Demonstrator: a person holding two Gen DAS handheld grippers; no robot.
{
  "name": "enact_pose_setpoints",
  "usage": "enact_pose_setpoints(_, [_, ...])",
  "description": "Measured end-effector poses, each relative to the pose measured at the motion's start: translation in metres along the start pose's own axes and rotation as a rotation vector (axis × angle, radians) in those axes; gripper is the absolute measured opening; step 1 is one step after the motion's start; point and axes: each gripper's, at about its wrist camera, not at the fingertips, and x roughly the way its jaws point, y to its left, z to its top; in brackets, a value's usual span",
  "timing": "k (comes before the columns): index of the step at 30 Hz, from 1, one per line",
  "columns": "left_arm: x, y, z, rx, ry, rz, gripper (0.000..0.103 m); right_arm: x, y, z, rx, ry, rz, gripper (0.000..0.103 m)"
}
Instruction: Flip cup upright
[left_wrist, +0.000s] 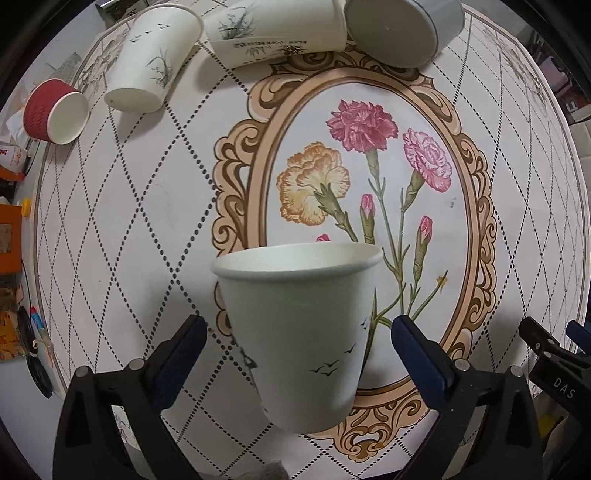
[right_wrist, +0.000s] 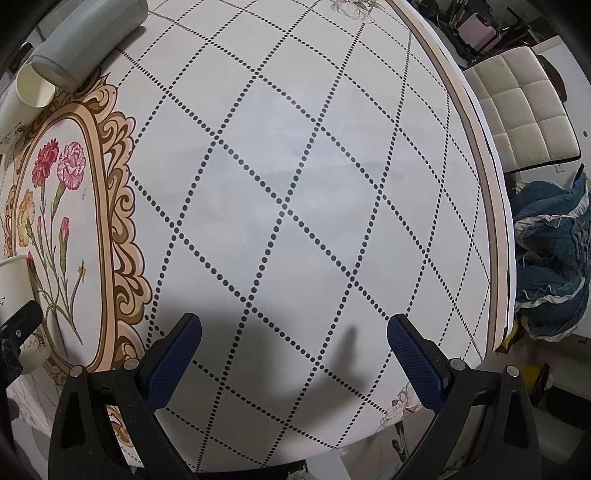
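Observation:
A white paper cup with small black birds (left_wrist: 299, 339) stands upright on the flowered tablecloth, mouth up. My left gripper (left_wrist: 299, 354) is open, its blue pads on either side of the cup with a gap on each side. The same cup shows at the left edge of the right wrist view (right_wrist: 16, 295). My right gripper (right_wrist: 293, 354) is open and empty over bare tablecloth to the right of the cup.
Several cups lie on their sides at the far edge: a red one (left_wrist: 55, 112), two white printed ones (left_wrist: 155, 59) (left_wrist: 277, 31) and a grey one (left_wrist: 402, 31). The table's rim (right_wrist: 495, 206) curves on the right, with a white chair (right_wrist: 524, 110) beyond.

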Motion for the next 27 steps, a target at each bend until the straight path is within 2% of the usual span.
enact_pose_setpoints(5, [-0.024,0.013,-0.008,-0.022,-0.030,0.006,0.102,-0.006,0.000,0.003,-0.001,-0.009,-0.002,0.102])
enact_pose_setpoints(9, [-0.056,0.027,-0.011,-0.047,-0.086,0.011,0.102,-0.016,0.000,0.002,-0.002,-0.023,0.001,0.102])
enact_pose_setpoints(13, [-0.091,0.058,-0.021,-0.084,-0.183,0.068,0.102,-0.038,0.011,0.002,-0.012,-0.049,0.017,0.102])
enact_pose_setpoints(16, [-0.102,0.083,-0.032,-0.111,-0.225,0.120,0.102,-0.058,0.025,0.000,-0.034,-0.078,0.035,0.102])
enact_pose_setpoints(21, [-0.087,0.129,-0.053,-0.160,-0.217,0.179,0.102,-0.096,0.078,-0.006,-0.121,-0.118,0.096,0.102])
enact_pose_setpoints(27, [-0.059,0.165,-0.079,-0.245,-0.191,0.168,0.102,-0.112,0.152,-0.019,-0.254,-0.144,0.109,0.102])
